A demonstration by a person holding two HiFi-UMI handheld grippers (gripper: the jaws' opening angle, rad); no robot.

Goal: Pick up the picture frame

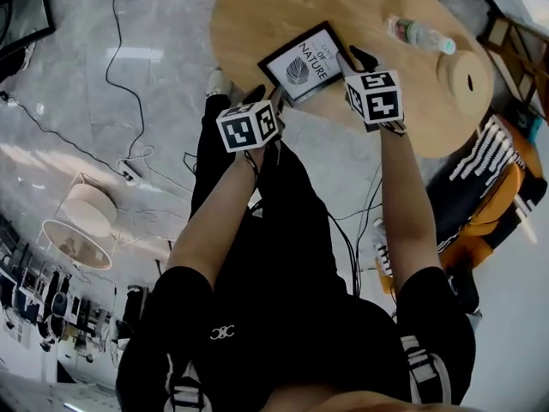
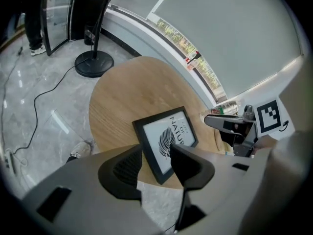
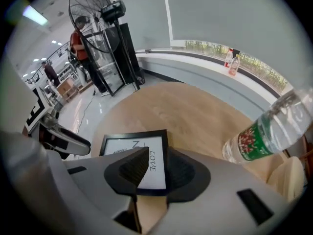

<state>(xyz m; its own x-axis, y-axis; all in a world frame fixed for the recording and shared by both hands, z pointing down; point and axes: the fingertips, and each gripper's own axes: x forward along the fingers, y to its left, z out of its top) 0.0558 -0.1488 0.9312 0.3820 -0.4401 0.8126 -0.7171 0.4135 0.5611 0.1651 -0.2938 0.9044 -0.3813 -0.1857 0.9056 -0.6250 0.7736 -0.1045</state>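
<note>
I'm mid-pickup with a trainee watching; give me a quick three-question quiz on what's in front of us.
1. True or false: the picture frame lies on the floor.
2. What else is on the round table? A) mug B) water bottle C) laptop
3. Fill in: the jaws of the left gripper and right gripper stand ____, each at an edge of the frame.
Key: 1 false, it is on the table; 2 B; 3 apart.

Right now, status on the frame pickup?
Both open: left gripper, right gripper, each at a picture frame corner. Frame flat on table, not lifted. Bottle off to the side.
</note>
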